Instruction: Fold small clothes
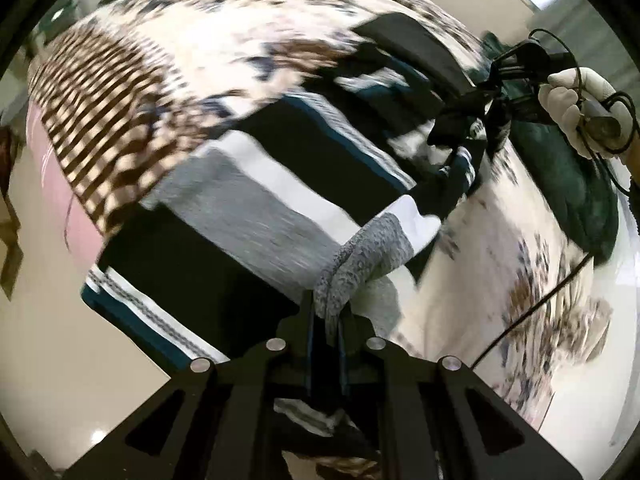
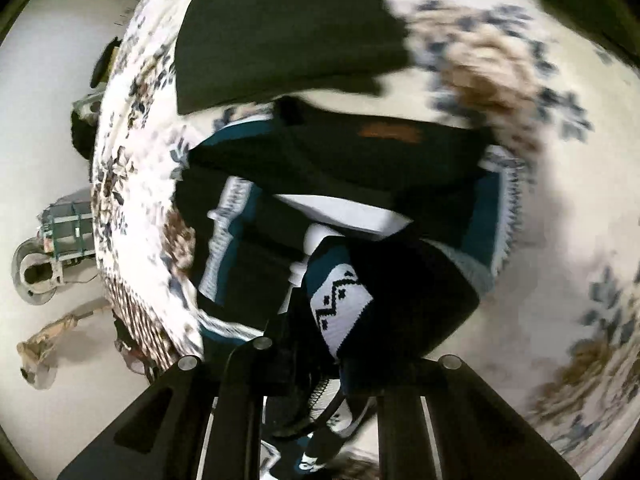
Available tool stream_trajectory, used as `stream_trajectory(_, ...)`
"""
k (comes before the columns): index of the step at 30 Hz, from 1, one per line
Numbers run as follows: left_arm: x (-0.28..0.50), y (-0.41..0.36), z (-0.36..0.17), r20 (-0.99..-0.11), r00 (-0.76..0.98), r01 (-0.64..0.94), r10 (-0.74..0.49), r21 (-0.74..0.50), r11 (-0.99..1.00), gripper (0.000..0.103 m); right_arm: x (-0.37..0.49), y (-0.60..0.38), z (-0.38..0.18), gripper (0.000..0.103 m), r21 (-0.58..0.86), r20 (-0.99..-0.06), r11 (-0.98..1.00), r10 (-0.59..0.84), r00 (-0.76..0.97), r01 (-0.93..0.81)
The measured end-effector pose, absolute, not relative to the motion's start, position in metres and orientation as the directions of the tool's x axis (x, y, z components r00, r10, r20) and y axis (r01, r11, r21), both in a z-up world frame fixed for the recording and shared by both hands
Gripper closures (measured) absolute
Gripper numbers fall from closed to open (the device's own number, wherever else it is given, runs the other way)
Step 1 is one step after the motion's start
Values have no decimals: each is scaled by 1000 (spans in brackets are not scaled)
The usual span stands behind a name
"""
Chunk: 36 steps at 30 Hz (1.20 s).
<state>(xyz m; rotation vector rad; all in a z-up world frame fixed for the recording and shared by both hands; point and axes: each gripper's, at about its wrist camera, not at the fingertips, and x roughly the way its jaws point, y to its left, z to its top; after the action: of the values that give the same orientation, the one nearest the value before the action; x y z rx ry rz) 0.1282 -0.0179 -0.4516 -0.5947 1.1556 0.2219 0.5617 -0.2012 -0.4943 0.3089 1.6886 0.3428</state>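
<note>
The left gripper (image 1: 334, 320) is pinched on a grey-and-white corner of the striped garment (image 1: 256, 184), and the right gripper (image 2: 320, 344) is clamped on another corner, where a white band with a black zigzag folds over its fingers. The garment, one piece banded in black, grey, white and teal, lies on the patterned bedcover (image 1: 224, 44) and stretches away from the left gripper toward the far right, so its held edge runs gripper to gripper. In the left view the right gripper (image 1: 464, 120) sits at the other end of that edge, with the gloved hand (image 1: 580, 104) behind it; both grippers look equally placed, one per corner. The next move likely carries this edge forward over the body. Two dark cloths also lie there: a black one (image 2: 288, 28) beyond the garment and a dark green one (image 1: 568, 184) near the right hand. Both views are motion-blurred.
</note>
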Motion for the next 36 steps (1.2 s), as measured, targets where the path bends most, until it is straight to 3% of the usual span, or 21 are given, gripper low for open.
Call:
stream_trajectory(9, 123, 90, -513, -907, 356, -541, -227, -398, 741, 96, 596, 0, -542, 89, 226, -959, 972, 210, -189, -64)
stream_trajectory(11, 120, 104, -526, -891, 344, -551, -297, -447, 705, 91, 602, 28, -561, 87, 192, -962, 979, 174, -211, -66)
stream_trajectory(12, 118, 112, -531, -885, 337, -559, -320, -462, 689, 90, 604, 36, -569, 78, 188, -959, 981, 172, -224, -50)
stream_trajectory(13, 115, 120, -533, -889, 331, -568, -318, -456, 685, 90, 606, 45, -577, 60, 204, -951, 978, 191, -243, -31)
stream_trajectory(16, 104, 140, -536, -896, 305, -572, -322, -442, 691, 86, 601, 52, -573, 38, 308, -927, 951, 296, -230, -19)
stream_trajectory(19, 94, 158, -534, -903, 280, -574, -325, -429, 698, 86, 586, 48, -551, 36, 401, -900, 914, 381, -212, -58)
stream_trajectory(25, 103, 162, -510, -900, 296, -510, -319, -431, 744, 72, 519, 1, -506, 35, 373, -927, 909, 353, -131, -187)
stream_trajectory(26, 110, 155, -506, -895, 307, -477, -323, -438, 762, 64, 510, -8, -505, 35, 375, -926, 907, 355, -133, -192)
stream_trajectory(29, 125, 125, -507, -897, 295, -407, -330, -431, 806, 61, 468, -30, -516, 35, 411, -907, 899, 386, -169, -150)
stream_trajectory(32, 135, 91, -524, -941, 236, -342, -244, -315, 885, 64, 440, -25, -542, 38, 461, -873, 881, 429, -230, -105)
stream_trajectory(33, 135, 86, -528, -952, 233, -333, -200, -271, 903, 77, 433, -19, -551, 42, 473, -865, 875, 440, -243, -99)
stream_trajectory(34, 135, 83, -531, -957, 233, -333, -171, -244, 911, 98, 429, -12, -559, 54, 471, -865, 876, 437, -247, -100)
stream_trajectory(35, 132, 84, -531, -956, 251, -347, -155, -238, 907, 98, 425, -3, -568, 63, 456, -874, 882, 420, -243, -117)
stream_trajectory(36, 129, 88, -527, -950, 277, -364, -142, -241, 900, 98, 424, 5, -575, 91, 443, -881, 889, 408, -239, -118)
